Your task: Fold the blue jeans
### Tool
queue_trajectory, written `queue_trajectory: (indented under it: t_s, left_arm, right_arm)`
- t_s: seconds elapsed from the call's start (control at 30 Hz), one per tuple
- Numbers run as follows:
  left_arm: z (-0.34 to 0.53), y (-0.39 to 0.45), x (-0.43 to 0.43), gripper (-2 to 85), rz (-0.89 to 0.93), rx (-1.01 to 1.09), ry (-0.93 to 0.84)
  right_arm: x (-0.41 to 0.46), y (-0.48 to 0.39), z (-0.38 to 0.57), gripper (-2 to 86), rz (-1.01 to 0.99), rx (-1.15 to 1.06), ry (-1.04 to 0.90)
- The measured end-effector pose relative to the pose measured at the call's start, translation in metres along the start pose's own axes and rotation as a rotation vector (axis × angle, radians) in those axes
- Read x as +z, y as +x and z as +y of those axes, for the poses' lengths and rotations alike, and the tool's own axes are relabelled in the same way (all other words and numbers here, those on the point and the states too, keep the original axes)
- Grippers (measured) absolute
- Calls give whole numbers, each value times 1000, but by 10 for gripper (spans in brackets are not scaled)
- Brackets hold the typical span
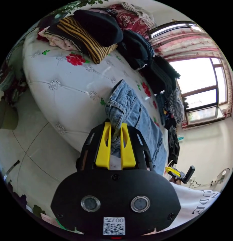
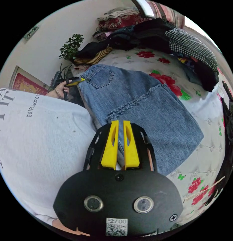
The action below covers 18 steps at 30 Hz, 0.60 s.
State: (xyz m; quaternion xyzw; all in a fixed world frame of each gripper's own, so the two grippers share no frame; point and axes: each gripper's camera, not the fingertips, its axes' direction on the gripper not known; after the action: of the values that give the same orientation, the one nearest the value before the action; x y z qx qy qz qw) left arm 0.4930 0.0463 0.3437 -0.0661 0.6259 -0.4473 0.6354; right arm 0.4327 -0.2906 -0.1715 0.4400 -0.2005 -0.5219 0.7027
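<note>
The blue jeans [image 2: 146, 110] lie on the white flowered bed [image 2: 209, 120], legs folded back over the seat so the frayed hems cross the middle. My right gripper [image 2: 119, 122] is shut on the near edge of the jeans, by the frayed hem. My left gripper [image 1: 115, 125] is shut on a bunched corner of the jeans [image 1: 131, 110] at the waistband end, at the mattress edge. In the right gripper view the left gripper [image 2: 75, 80] sits in a hand at the waistband corner. The right gripper [image 1: 174, 172] appears low at the far end in the left gripper view.
Piles of dark, striped and checked clothes [image 2: 191, 45] line the far side of the bed [image 1: 71, 85]. A person in a white shirt [image 2: 41, 135] stands against the bed's near edge. A potted plant [image 2: 71, 47], a window [image 1: 199, 82] and a tiled floor [image 1: 33, 155] surround it.
</note>
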Motion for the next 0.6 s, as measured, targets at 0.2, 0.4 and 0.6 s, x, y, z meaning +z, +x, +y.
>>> queue_trajectory:
  t_s: [0.2,0.4,0.6]
  left_arm:
    - [-3,1,0,70,13,3,24]
    - [13,-24,-13,122,46,-156,91]
    - [8,-17,-5,158,-72,-241,87]
  right_arm:
    - [-29,25,14,3,-57,93,116]
    - [-51,40,34,1,-75,160,172]
    - [-65,53,44,1,-95,202,186]
